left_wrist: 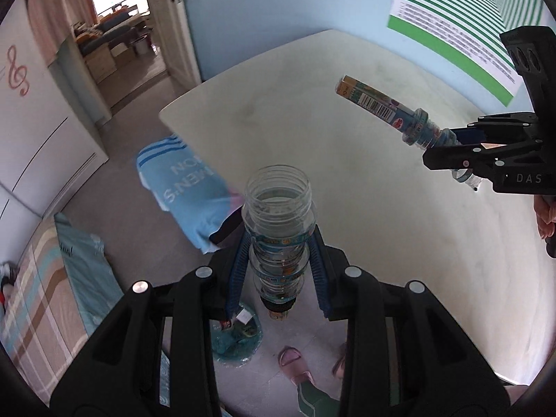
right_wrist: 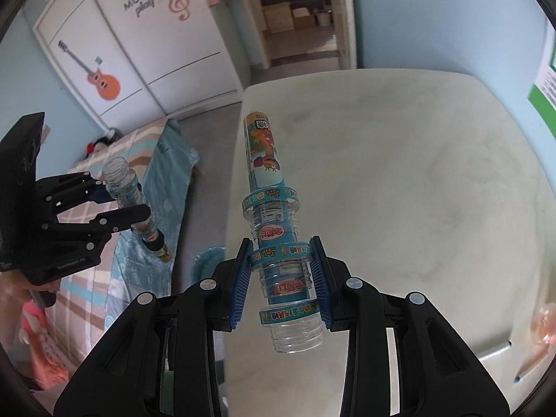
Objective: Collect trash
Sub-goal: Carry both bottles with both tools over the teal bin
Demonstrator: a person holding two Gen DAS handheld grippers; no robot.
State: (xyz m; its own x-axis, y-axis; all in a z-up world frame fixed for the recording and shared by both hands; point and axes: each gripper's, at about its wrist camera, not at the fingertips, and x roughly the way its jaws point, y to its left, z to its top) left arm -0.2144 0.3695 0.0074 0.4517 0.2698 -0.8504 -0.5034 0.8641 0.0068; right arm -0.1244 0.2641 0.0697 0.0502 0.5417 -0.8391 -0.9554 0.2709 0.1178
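Clear ribbed plastic bottle with glossy blue printed label; second clear ribbed plastic bottle, open-mouthed. Matt black plastic gripper, ridged blue pads. Pale smooth matt tabletop. Light-blue cloth shirt.

Wardrobe door reads "Let MUSIC play"; right tongs perhaps "DAS".

Left gripper is up in the air, blue pads pinched on a clear ribbed bottle, mouth pointing away. Right gripper is raised too, its pads clamped on a labelled bottle angled forward. The two grippers are well apart, each visible in the other's view.
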